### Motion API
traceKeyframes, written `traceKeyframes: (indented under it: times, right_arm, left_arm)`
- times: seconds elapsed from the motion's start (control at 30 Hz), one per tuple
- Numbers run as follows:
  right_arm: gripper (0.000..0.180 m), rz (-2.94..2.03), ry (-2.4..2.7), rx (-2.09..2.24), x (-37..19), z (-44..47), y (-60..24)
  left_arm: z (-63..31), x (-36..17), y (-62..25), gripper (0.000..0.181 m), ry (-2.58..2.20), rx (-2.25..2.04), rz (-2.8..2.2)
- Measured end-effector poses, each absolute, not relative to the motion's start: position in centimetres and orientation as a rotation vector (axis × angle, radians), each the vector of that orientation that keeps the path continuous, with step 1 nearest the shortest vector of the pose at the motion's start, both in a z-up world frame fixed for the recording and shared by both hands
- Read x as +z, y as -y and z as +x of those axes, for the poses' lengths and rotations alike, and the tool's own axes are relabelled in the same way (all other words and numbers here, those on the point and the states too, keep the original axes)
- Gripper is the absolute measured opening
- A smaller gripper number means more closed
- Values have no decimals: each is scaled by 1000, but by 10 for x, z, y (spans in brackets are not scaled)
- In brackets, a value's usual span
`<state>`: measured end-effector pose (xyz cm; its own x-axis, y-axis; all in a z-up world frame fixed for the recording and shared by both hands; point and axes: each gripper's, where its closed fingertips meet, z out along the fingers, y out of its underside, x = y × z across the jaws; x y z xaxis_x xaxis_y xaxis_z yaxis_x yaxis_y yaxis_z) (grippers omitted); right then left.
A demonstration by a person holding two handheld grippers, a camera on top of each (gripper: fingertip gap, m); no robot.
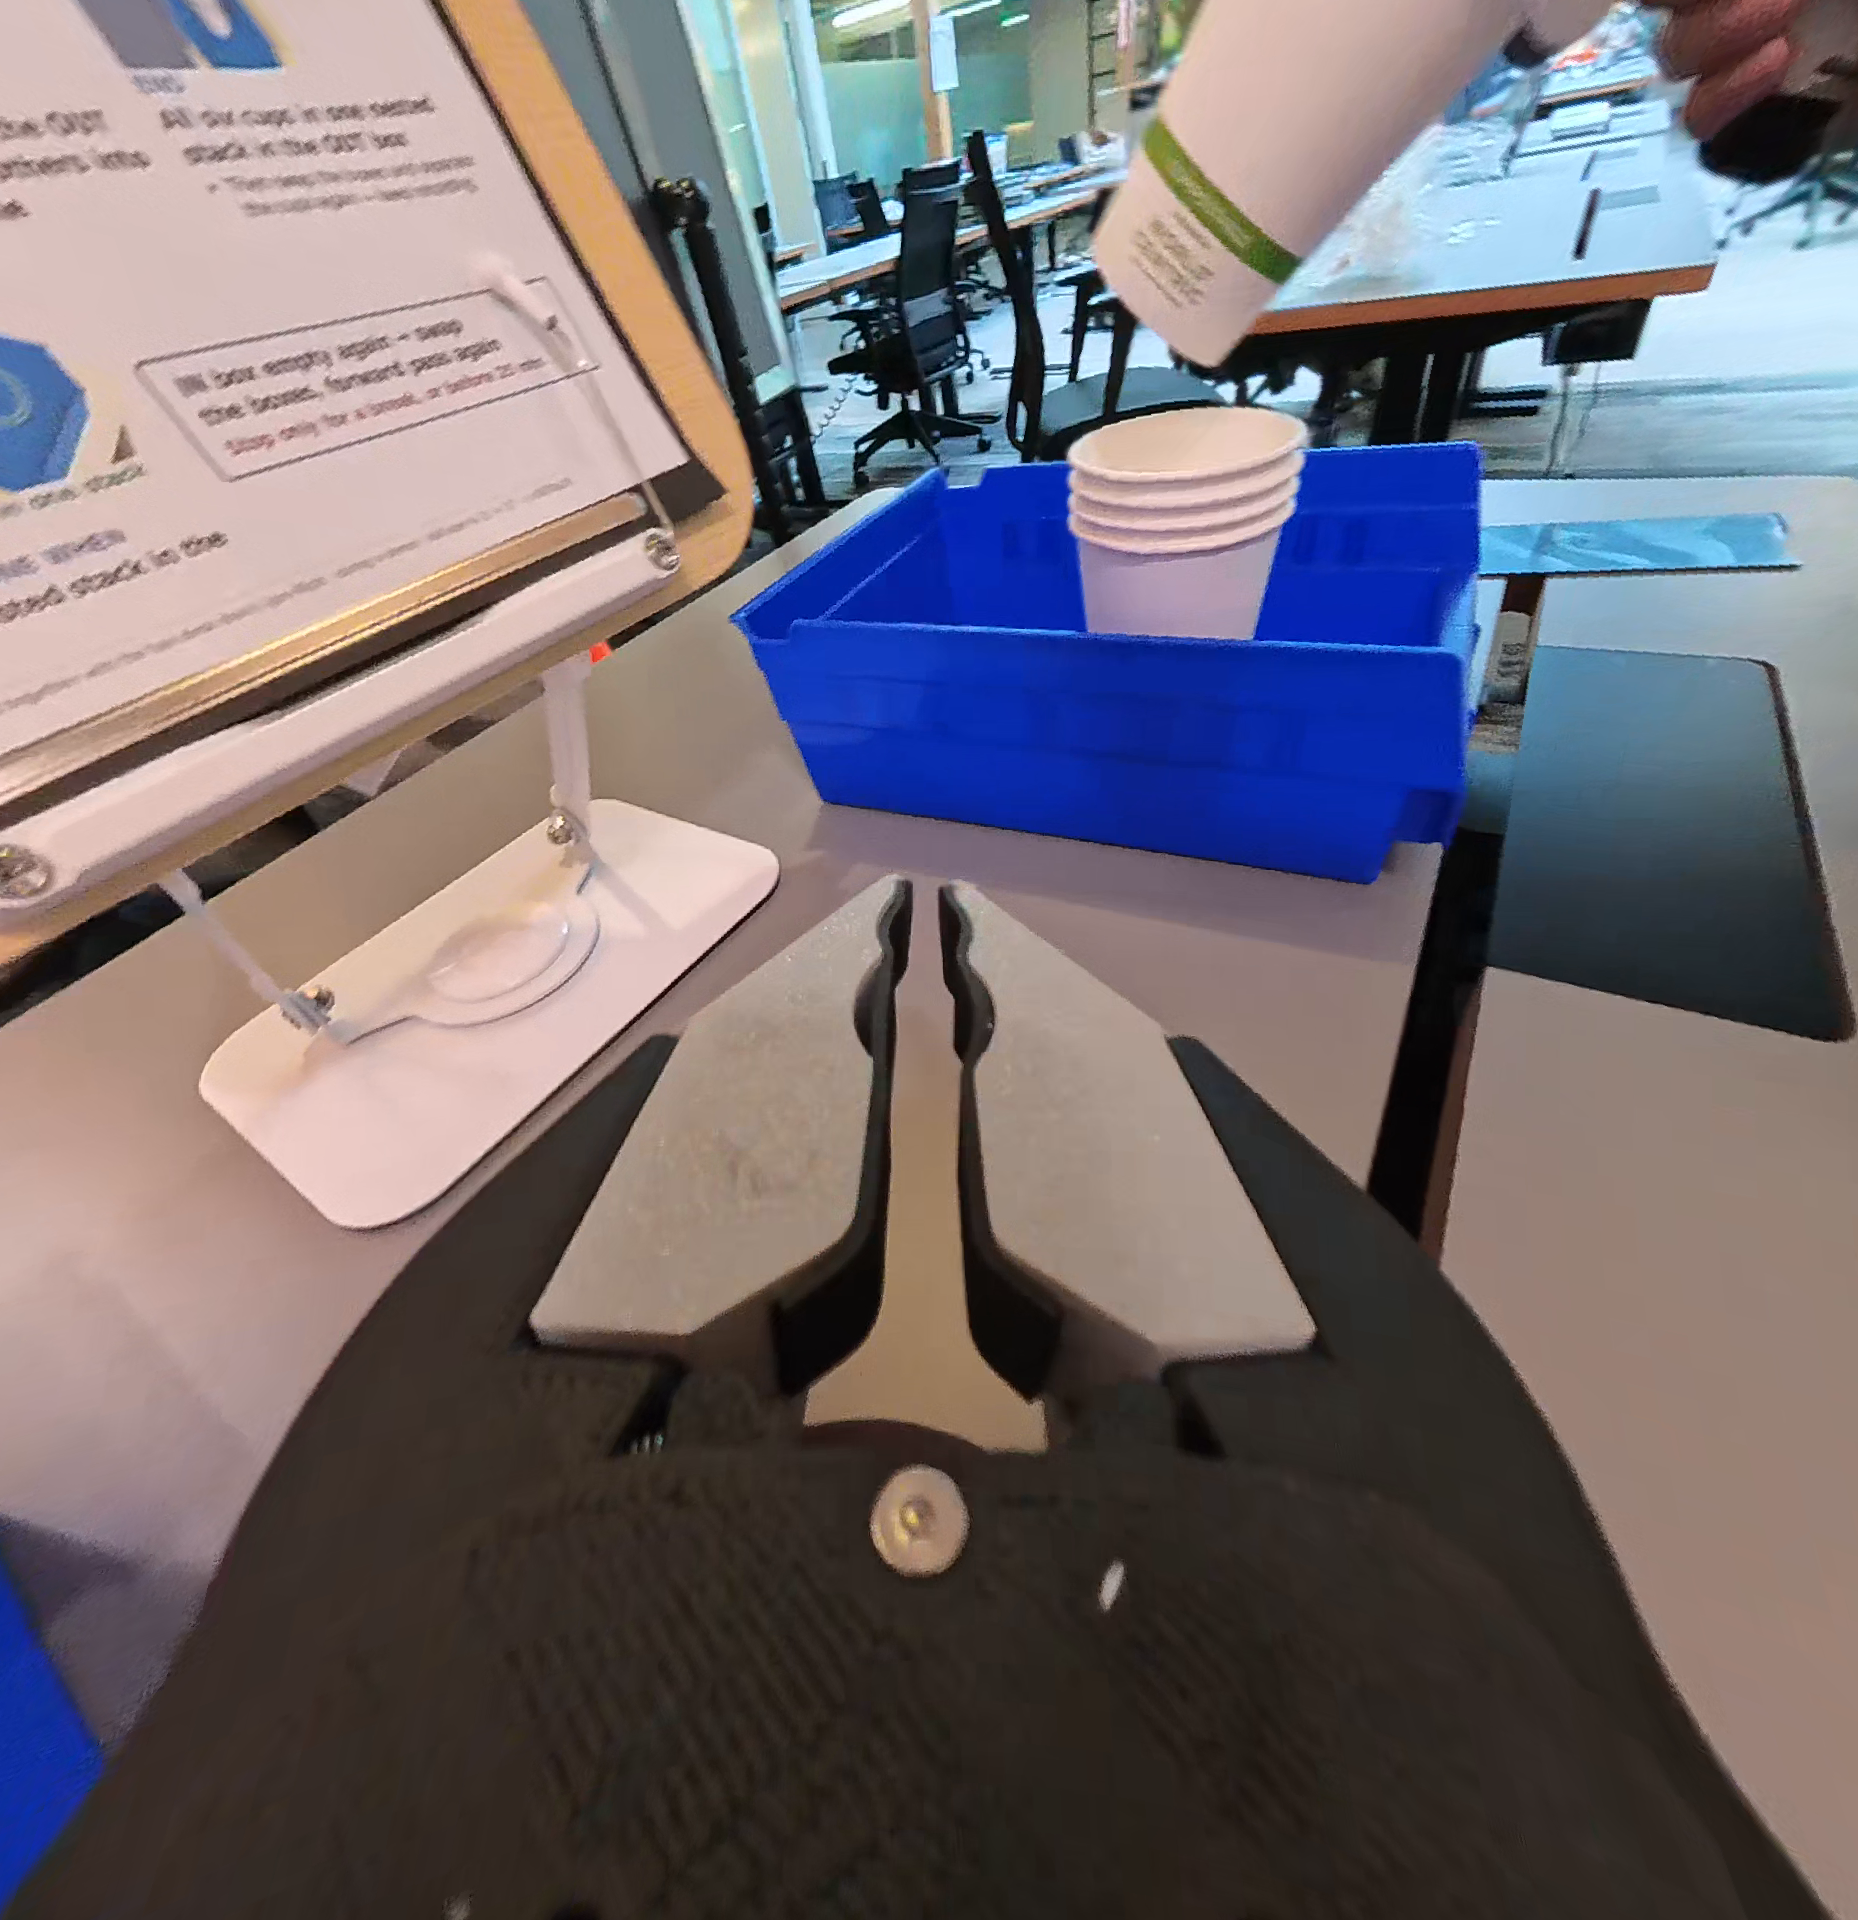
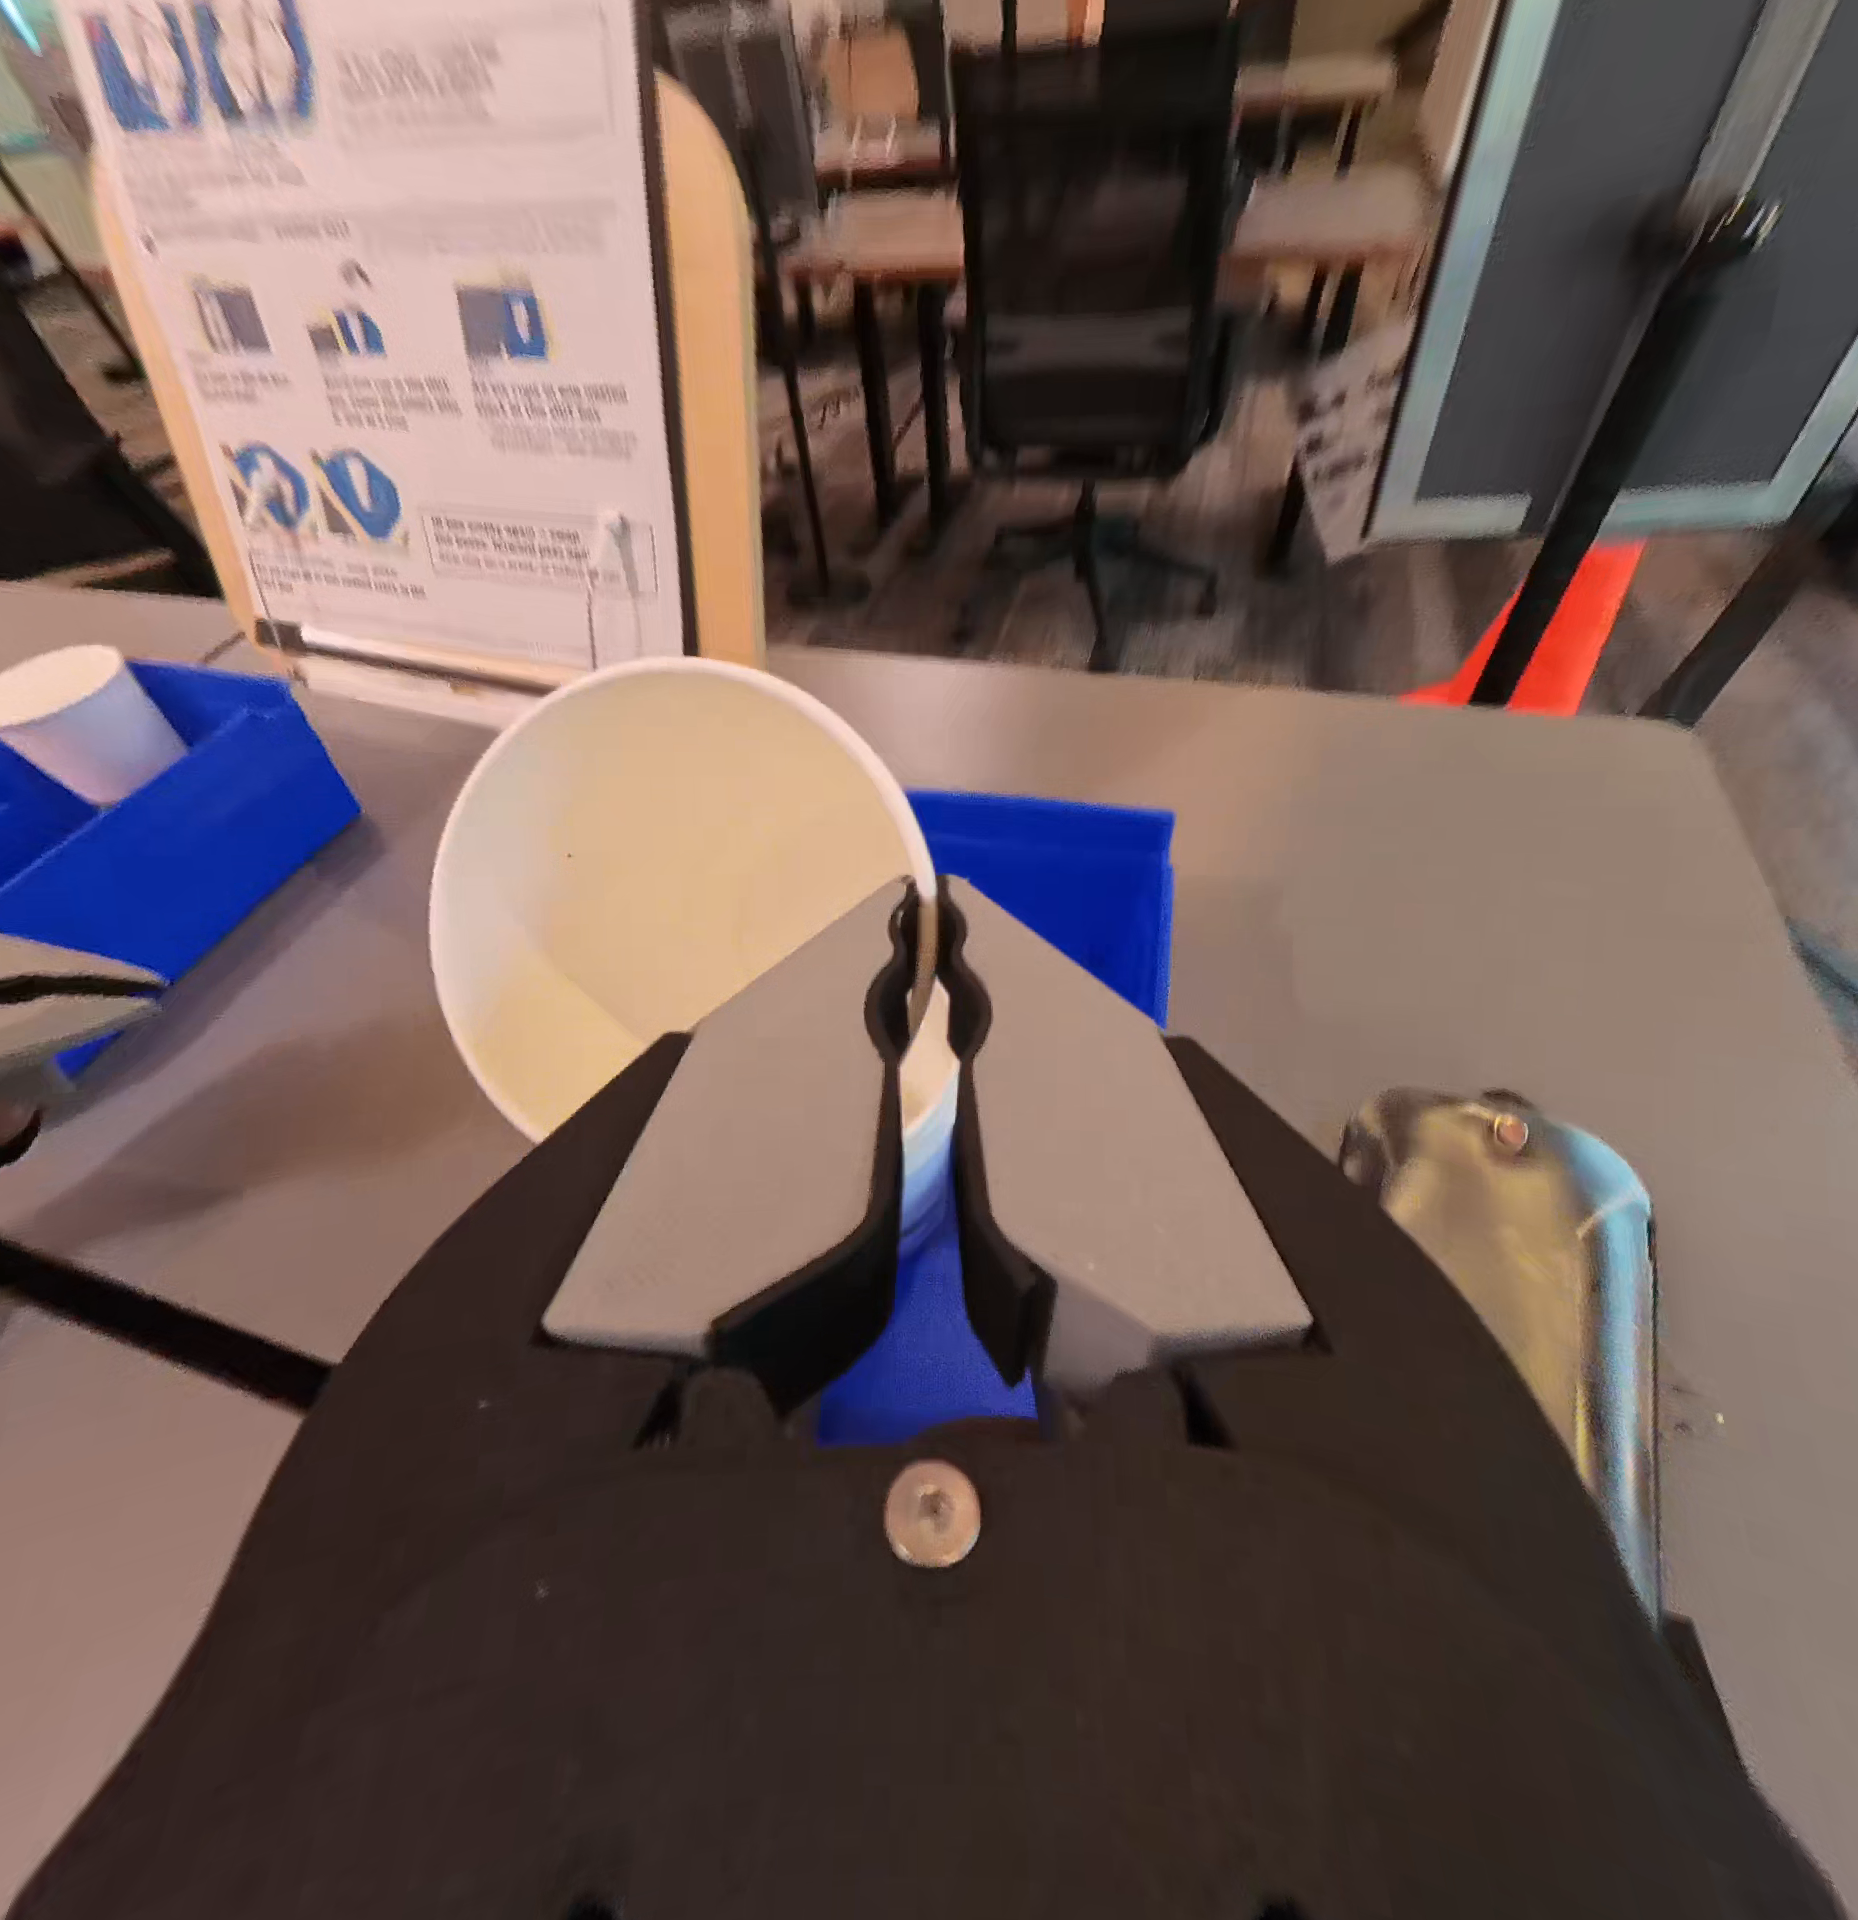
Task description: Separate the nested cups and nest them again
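Your right fingers [image 2: 927, 914] pinch a cup [image 2: 676, 883] by its rim; left fingers [image 1: 925, 914] nearly closed, empty, facing the stack [image 1: 1185, 520] in the bin [image 1: 1112, 717].

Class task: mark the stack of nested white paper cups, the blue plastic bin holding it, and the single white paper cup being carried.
stack of nested white paper cups [image 1: 1179, 520]: left wrist view, rims.
blue plastic bin [image 1: 1112, 727]: left wrist view, front wall.
single white paper cup [image 2: 634, 883]: right wrist view, inside wall.

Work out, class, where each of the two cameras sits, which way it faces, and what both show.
Left wrist view: on the left gripper, empty, facing the stacked cups in a blue bin.
Right wrist view: on the right gripper, pinching a white cup by its rim.
Shared: that cup, the instruction board, the grey table.
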<state>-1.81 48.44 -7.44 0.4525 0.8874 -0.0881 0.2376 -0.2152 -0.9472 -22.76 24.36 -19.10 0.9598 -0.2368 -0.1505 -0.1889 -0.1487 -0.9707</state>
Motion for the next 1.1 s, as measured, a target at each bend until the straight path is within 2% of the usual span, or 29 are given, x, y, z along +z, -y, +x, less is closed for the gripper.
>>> traceKeyframes:
  times: [0.03,0.37,0.4,0.43,0.47,0.63,0.9,1.0,1.1]
  right_arm:
    - [0,-1744,991,818,-77,-18,-488]
    - [0,-2042,1314,742,-128,-48,-481]
    - [7,-2055,1317,740,-129,-51,-482]
    - [20,-2053,1302,716,-126,-52,-487]
    - [25,-2032,1285,694,-121,-53,-490]
    - [21,-1824,1199,704,-70,-59,-485]
    - [22,-1503,1242,914,-1,-92,-394]
    - [23,-1434,1303,1065,-10,-118,-347]
    - [24,-1418,1348,1187,-48,-155,-310]
  left_arm:
    - [-232,-192,-244,3,-296,-43,-1737]
    - [-257,-210,-247,3,-132,-102,-1835]
    - [-258,-211,-247,3,-131,-102,-1839]
    - [-258,-210,-247,3,-129,-103,-1837]
    - [-258,-209,-246,2,-129,-107,-1833]
    - [-256,-205,-246,2,-141,-96,-1825]
    - [-252,-210,-248,3,-164,-77,-1842]
    - [-253,-212,-249,3,-170,-62,-1847]
    - [-253,-214,-249,3,-174,-48,-1853]
